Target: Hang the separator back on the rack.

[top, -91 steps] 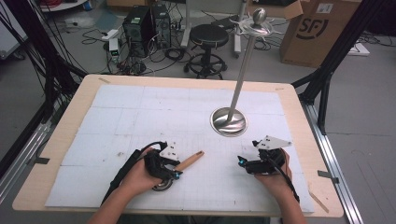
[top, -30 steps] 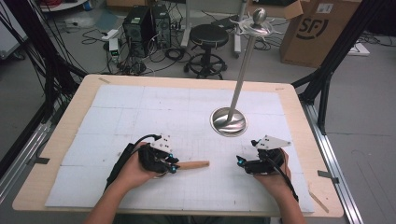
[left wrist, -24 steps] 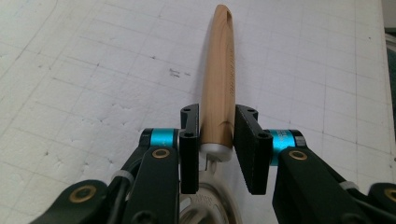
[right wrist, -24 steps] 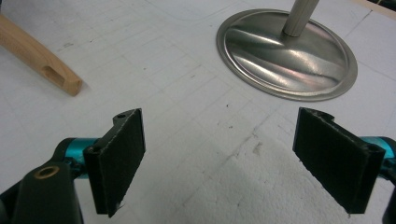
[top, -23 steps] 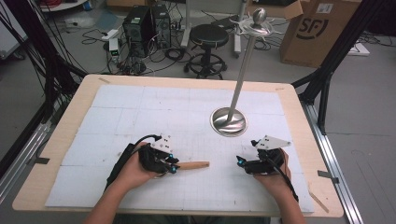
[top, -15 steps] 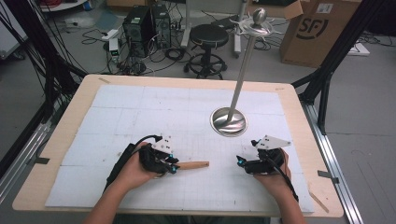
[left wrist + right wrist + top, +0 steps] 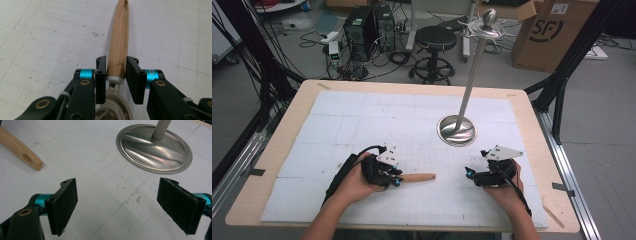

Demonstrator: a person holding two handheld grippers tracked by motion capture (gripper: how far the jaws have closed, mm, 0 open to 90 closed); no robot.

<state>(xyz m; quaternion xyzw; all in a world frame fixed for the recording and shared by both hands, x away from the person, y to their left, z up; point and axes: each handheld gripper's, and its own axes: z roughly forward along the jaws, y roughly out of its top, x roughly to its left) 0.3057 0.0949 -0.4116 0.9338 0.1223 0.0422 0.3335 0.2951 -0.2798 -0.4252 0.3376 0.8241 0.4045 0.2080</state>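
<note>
Near the worktop's front edge, the left gripper already grasped the pale wooden handle of a metal ladle lying flat, the right gripper waited released, and hanging it on the far steel stand seemingly remained.

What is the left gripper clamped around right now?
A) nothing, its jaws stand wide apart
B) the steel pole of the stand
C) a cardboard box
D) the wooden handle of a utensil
D: in the left gripper view the left gripper has its two black jaws pressed on either side of the wooden handle, which stretches away over the white table mat.
</note>
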